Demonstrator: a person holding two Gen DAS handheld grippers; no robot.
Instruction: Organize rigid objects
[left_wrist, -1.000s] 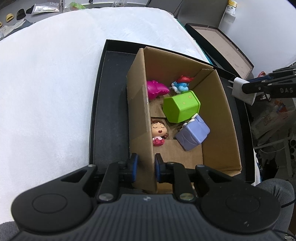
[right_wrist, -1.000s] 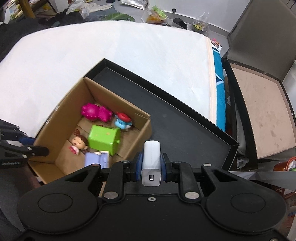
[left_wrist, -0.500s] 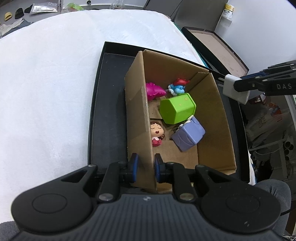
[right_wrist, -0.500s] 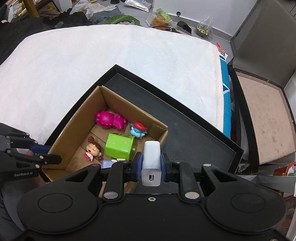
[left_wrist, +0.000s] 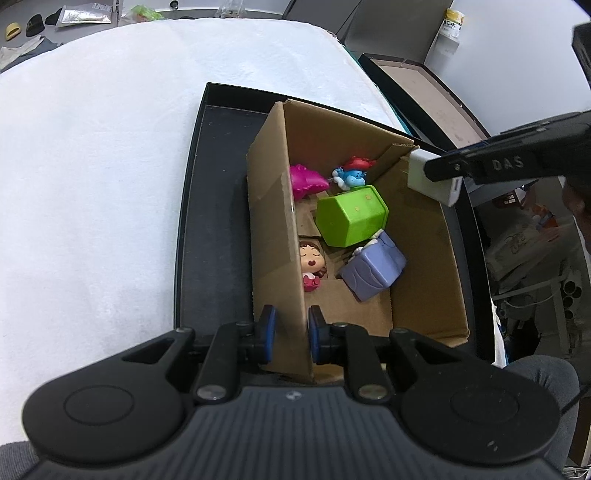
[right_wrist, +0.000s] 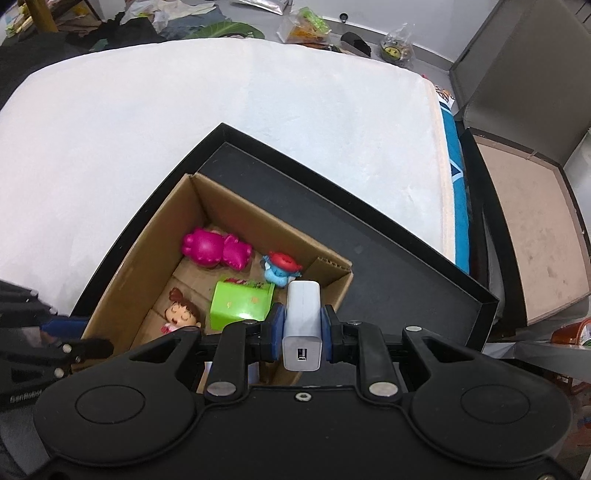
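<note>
Right tongs (right_wrist: 302, 329): clenched on the white charger (right_wrist: 302, 325), blue pads pressing its two flat sides, USB port facing my camera.

Left tongs (left_wrist: 289, 332): pinched on the near left wall of the cardboard box (left_wrist: 273, 236), one pad outside, one inside; they have not shifted over the last second, so the box stays steadied.

What changed: a second ago the charger hung off to the right of the box, over the black tray (left_wrist: 207, 229). Now I have carried it inward; from the left camera it sits at the box's far right corner, right at the rim, and from the right camera the box interior fills the view just ahead of the tongs.

Box contents ahead of the right tongs: green block (right_wrist: 240, 304) closest, blue figure with red hat (right_wrist: 281, 268) just beyond the charger's tip, pink toy (right_wrist: 216, 249) further left, sleeping doll figure (right_wrist: 181, 314) near left. The purple cube (left_wrist: 373, 266) shows only from the left camera.

Meaning for the task: I judge the carry is nearly done; the charger is not yet inside, and lowering and releasing remain.

Free spot: the bare right side of the box floor, beneath the charger, looks the best landing place.

Risk: clipping the right rim on the way down.
</note>
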